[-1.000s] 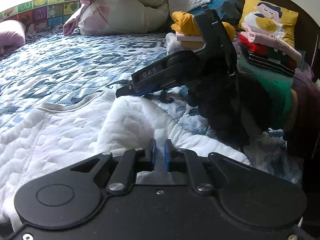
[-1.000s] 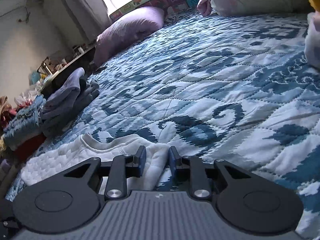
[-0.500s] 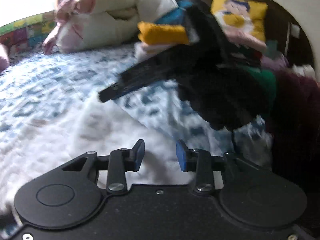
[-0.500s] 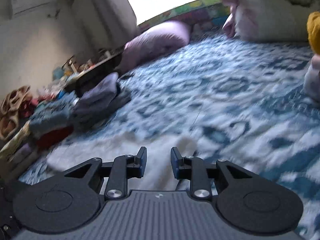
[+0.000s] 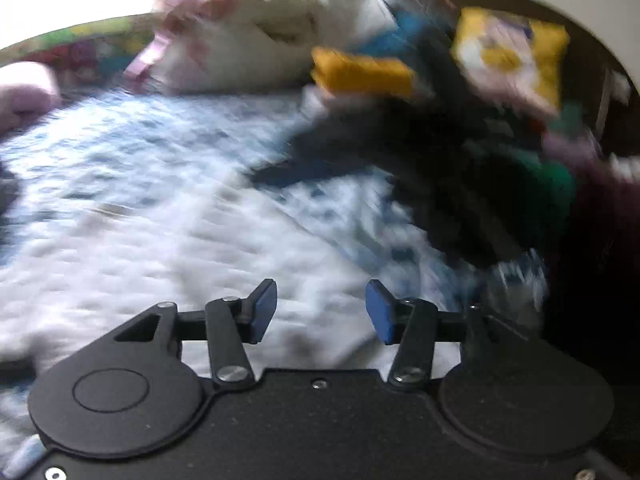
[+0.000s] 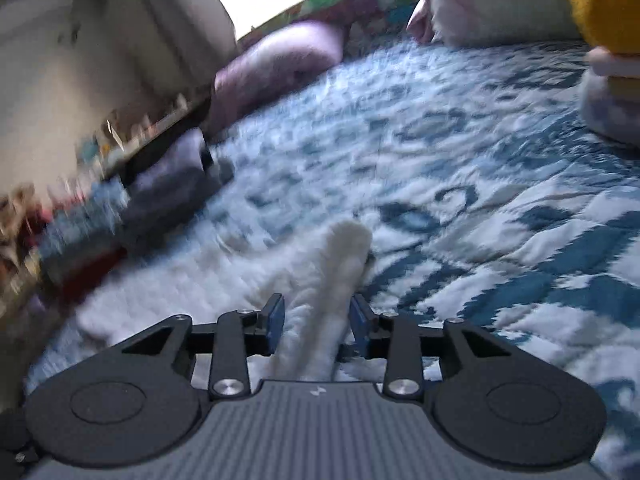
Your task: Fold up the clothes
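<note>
A white quilted garment (image 5: 160, 272) lies spread on the blue-and-white patterned bedspread (image 5: 160, 140). My left gripper (image 5: 322, 306) hovers over it with its jaws opening and nothing between the blue pads. In the right wrist view a raised fold of the same garment (image 6: 344, 256) runs through my right gripper (image 6: 318, 320). Its jaws are opening, with the pads still against the fold on both sides. The left wrist view also shows the right gripper (image 5: 360, 148) as a dark blur, held by a black-gloved hand (image 5: 480, 208).
Folded clothes with a yellow piece (image 5: 360, 74) on top stand at the far right, by a yellow cartoon cushion (image 5: 508, 48) and green clothing (image 5: 556, 184). White-and-pink bedding (image 5: 240, 40) lies at the back. A purple pillow (image 6: 280, 64) and grey garments (image 6: 172, 188) line the bed's left edge.
The left gripper let go of the white garment, opened wide and drew back and up. The right gripper rose with the fold and widened its jaws. Both views are now motion-blurred.
</note>
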Available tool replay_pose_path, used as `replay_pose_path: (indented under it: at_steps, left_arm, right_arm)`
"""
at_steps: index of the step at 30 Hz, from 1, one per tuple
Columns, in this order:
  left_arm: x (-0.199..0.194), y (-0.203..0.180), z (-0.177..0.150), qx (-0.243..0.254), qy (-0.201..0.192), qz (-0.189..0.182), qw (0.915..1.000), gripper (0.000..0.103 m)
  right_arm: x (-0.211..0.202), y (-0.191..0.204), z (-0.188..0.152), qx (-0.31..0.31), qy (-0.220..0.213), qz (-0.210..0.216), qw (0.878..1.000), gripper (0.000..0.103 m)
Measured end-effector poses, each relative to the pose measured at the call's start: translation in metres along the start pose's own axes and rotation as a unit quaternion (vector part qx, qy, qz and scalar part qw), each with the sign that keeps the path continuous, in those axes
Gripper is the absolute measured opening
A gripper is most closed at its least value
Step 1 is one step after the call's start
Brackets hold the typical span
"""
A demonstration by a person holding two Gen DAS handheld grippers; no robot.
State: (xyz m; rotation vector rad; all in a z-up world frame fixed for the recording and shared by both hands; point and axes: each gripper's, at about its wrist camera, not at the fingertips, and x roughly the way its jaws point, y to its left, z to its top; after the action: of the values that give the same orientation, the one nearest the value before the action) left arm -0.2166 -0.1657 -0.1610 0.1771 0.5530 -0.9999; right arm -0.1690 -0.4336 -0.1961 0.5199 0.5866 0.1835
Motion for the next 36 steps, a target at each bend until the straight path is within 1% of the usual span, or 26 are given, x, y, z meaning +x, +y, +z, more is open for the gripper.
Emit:
replay_pose_path:
  at_steps: [2,3,4,5,6,7,8,10,11,13,14,15,17,19,20,21,22,23,25,27,30,32,34,36]
  left_arm:
    - [-0.026,0.031,-0.001,-0.061,-0.034,0.03,0.9971,0.049]
    - [-0.038,0.048,-0.003,-0.096,-0.051,0.047,0.993,0.049]
    - [-0.051,0.068,-0.008,-0.137,-0.066,0.076,0.9855,0.049]
    - [-0.064,0.088,-0.013,-0.177,-0.08,0.105,0.9754,0.049]
    - [-0.075,0.107,-0.02,-0.214,-0.09,0.132,0.9636,0.049]
    - [-0.087,0.128,-0.03,-0.257,-0.105,0.159,0.9474,0.049]
    - [-0.097,0.143,-0.038,-0.29,-0.115,0.178,0.9331,0.049]
    - [-0.111,0.173,-0.054,-0.353,-0.128,0.216,0.9012,0.049]
    - [-0.114,0.186,-0.061,-0.388,-0.13,0.228,0.8838,0.049]
    - [-0.122,0.21,-0.076,-0.453,-0.132,0.25,0.8457,0.049]
    - [-0.122,0.216,-0.082,-0.475,-0.134,0.252,0.8325,0.049]
    - [-0.12,0.223,-0.088,-0.498,-0.134,0.249,0.8199,0.049]
    - [-0.114,0.231,-0.094,-0.531,-0.151,0.234,0.8007,0.049]
    - [-0.11,0.238,-0.095,-0.546,-0.17,0.236,0.7858,0.048]
    - [-0.108,0.239,-0.094,-0.546,-0.174,0.241,0.7836,0.045]
    - [-0.107,0.241,-0.093,-0.546,-0.176,0.244,0.782,0.033]
    - [-0.105,0.241,-0.089,-0.543,-0.171,0.245,0.7852,0.024]
    - [-0.103,0.241,-0.085,-0.538,-0.167,0.243,0.7897,0.009]
    - [-0.099,0.234,-0.069,-0.51,-0.179,0.237,0.8072,0.006]
    - [-0.096,0.219,-0.049,-0.467,-0.196,0.22,0.8337,0.006]
    - [-0.09,0.197,-0.019,-0.399,-0.22,0.193,0.8691,0.006]
    - [-0.078,0.173,0.006,-0.339,-0.222,0.178,0.8967,0.006]
    - [-0.063,0.15,0.021,-0.296,-0.218,0.156,0.9169,0.006]
    - [-0.045,0.128,0.036,-0.257,-0.209,0.13,0.9343,0.006]
  right_arm:
    - [-0.017,0.007,-0.003,0.002,-0.011,0.009,1.0,0.038]
    - [-0.024,0.012,-0.004,-0.002,-0.013,0.013,1.0,0.038]
    - [-0.03,0.017,-0.006,-0.005,-0.015,0.017,1.0,0.04]
    - [-0.035,0.021,-0.008,-0.004,-0.017,0.022,1.0,0.043]
    - [-0.039,0.025,-0.009,-0.002,-0.019,0.028,0.999,0.045]
    - [-0.043,0.029,-0.011,-0.001,-0.02,0.034,0.999,0.049]
    - [-0.044,0.032,-0.012,0.0,-0.021,0.041,0.999,0.056]
    - [-0.042,0.036,-0.014,-0.003,-0.024,0.053,0.998,0.062]
    - [-0.038,0.036,-0.015,-0.001,-0.023,0.058,0.998,0.063]
    - [-0.03,0.035,-0.017,0.006,-0.019,0.067,0.998,0.063]
    - [-0.025,0.033,-0.018,0.014,-0.016,0.074,0.997,0.063]
    - [-0.021,0.031,-0.018,0.022,-0.013,0.081,0.996,0.063]
    - [-0.014,0.026,-0.018,0.038,-0.008,0.092,0.995,0.063]
    - [-0.007,0.021,-0.017,0.058,-0.007,0.103,0.993,0.063]
    - [-0.005,0.019,-0.016,0.065,-0.006,0.107,0.992,0.063]
    - [-0.002,0.017,-0.016,0.07,-0.005,0.111,0.991,0.063]
    - [0.0,0.016,-0.016,0.075,-0.005,0.115,0.99,0.063]
    - [0.002,0.014,-0.016,0.078,-0.002,0.117,0.99,0.063]
    - [0.004,0.011,-0.017,0.081,0.004,0.12,0.989,0.063]
    - [0.004,0.007,-0.016,0.089,0.003,0.127,0.988,0.063]
    - [0.002,0.0,-0.013,0.116,-0.01,0.144,0.983,0.064]
    - [0.002,-0.005,-0.012,0.134,-0.017,0.16,0.978,0.064]
    - [0.002,-0.007,-0.012,0.149,-0.022,0.176,0.973,0.064]
    - [0.002,-0.01,-0.012,0.164,-0.026,0.193,0.967,0.064]
